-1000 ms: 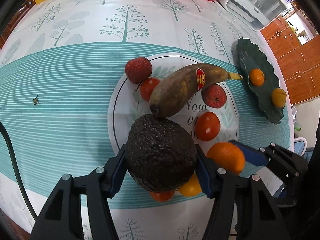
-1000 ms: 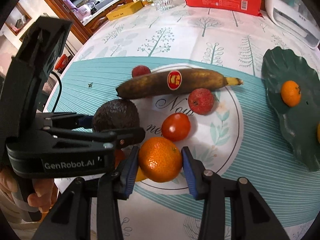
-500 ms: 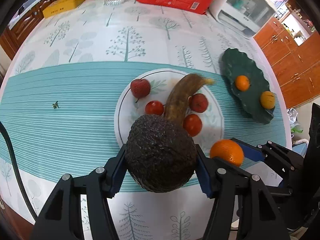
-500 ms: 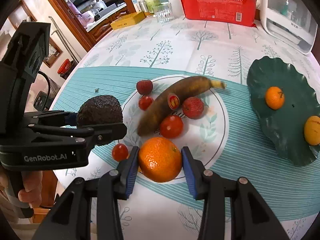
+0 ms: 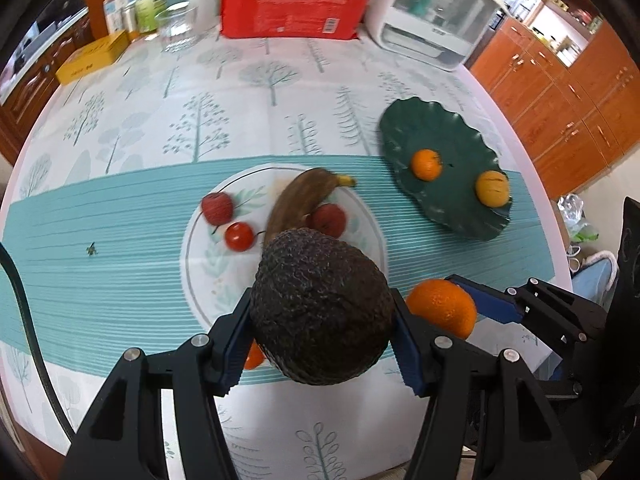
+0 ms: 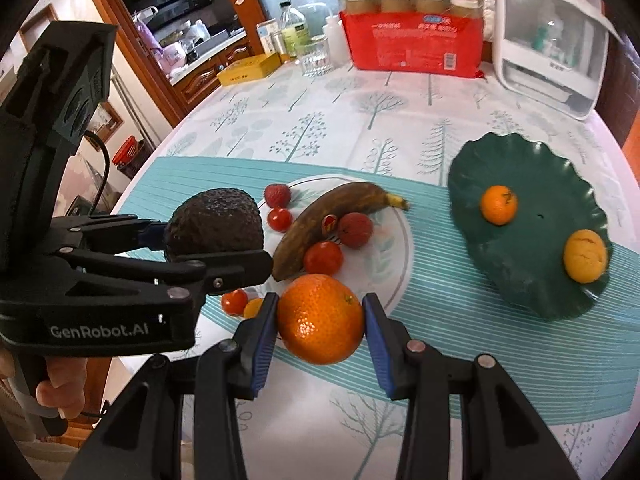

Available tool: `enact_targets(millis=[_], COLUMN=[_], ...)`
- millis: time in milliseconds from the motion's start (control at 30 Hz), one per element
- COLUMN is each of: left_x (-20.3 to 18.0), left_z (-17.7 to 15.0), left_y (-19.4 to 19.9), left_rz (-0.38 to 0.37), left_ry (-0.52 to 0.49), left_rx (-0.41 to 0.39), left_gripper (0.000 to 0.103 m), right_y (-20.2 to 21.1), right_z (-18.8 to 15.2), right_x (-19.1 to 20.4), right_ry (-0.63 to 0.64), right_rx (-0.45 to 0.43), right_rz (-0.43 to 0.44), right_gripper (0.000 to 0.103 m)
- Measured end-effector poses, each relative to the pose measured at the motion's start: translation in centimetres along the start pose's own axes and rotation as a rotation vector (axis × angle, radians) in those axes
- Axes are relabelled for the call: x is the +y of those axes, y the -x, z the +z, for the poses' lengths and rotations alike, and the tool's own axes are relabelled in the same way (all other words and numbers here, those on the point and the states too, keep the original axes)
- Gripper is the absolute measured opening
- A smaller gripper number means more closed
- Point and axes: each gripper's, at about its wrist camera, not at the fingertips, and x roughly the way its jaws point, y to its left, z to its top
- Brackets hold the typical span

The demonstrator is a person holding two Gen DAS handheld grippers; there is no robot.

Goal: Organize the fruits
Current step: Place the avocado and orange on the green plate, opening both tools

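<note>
you have lifted both fruits clear of the white plate [image 5: 192,272]: left gripper [image 5: 320,344] clamped on avocado [image 5: 320,308], right gripper [image 6: 320,332] clamped on orange [image 6: 320,318]; green dish [image 6: 532,280] likely next.

"GenRobot.AI" in white on the side of the left hand-held gripper [image 6: 212,236], seen from the right wrist view. Banana [image 6: 320,224] carries a red sticker, print too small to read. Red package [image 6: 414,40] at the back of the table [image 6: 360,120] has white print and a barcode, unreadable. Yellow box [image 6: 250,70] has dark lettering, also unreadable. Small orange [image 6: 499,204] on the green plate [image 6: 520,280] bears a dark mark, unclear.
</note>
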Motion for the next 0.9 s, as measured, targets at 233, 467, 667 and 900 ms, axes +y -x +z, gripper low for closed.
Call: enact_targets(millis=[233,467,667,900], left_x=[-3.3,-6.7,-9.4,-12.7], left_z=[0.9,3.5,7.7,13.4], left_y=[0.3,0.3,-0.3,-3.6], left_rz=[-0.010,-0.007,0.003,0.024], left_ry=[-0.079,-0.170,-0.246,-0.319], left_rx=[-0.013,-0.041,-0.081,-0.086], left_gripper=[0.060,0.060,0.060,0.060], right_y=[2.1,3.8,4.7,4.2], right_z=[-0.7,-0.1,2.0,5.6], right_x=[-2.5,-6.2,-10.4,-16.3], right_ry=[-0.050,-0.113,-0.164,-0.237], right_rx=[-0.042,-0.085,-0.129,-0.166], right_rz=[-0.050,-0.133,-0.212,-0.288], right_gripper=[0.042,0.042,0.042,0.042])
